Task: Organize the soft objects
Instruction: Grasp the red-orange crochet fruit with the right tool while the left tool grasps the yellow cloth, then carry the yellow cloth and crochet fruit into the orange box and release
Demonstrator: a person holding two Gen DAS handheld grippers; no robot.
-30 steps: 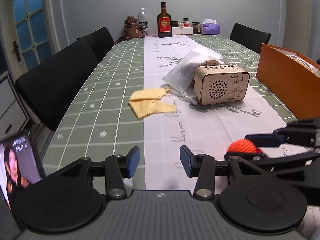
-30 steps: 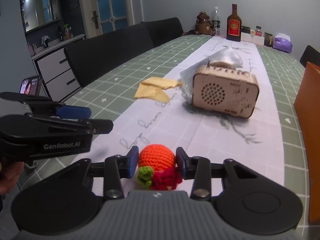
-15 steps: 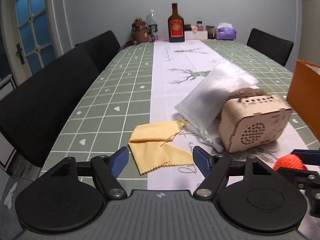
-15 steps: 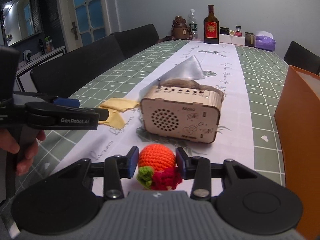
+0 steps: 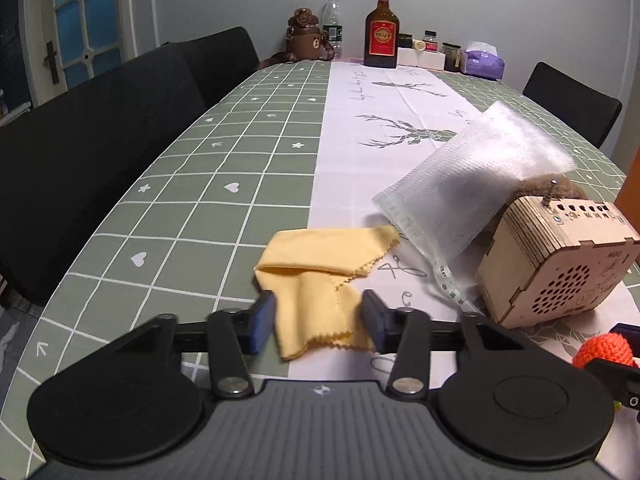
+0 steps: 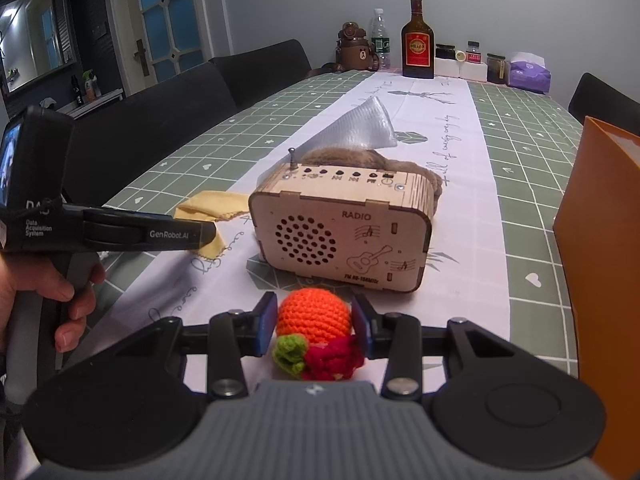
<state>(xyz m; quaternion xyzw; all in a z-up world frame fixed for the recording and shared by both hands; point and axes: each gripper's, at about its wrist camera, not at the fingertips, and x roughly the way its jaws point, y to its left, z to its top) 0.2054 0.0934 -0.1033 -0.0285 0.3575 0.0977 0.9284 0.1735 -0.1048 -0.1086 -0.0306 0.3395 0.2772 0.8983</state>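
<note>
The yellow cloth [image 5: 320, 280] is lying between the left gripper's [image 5: 318, 322] blue pads, whose jaws have just been closing; the right gripper [image 6: 314, 326] is squeezing the crocheted orange ball [image 6: 314, 316]

One yellow cloth [image 5: 320, 272], one crocheted ball [image 6: 314, 318], one wooden radio [image 6: 344, 232], one plastic bag [image 5: 460, 184], two bottles [image 5: 381, 28].

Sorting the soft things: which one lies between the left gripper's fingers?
The yellow cloth, flat on the table. The crochet orange is in the right gripper.
</note>
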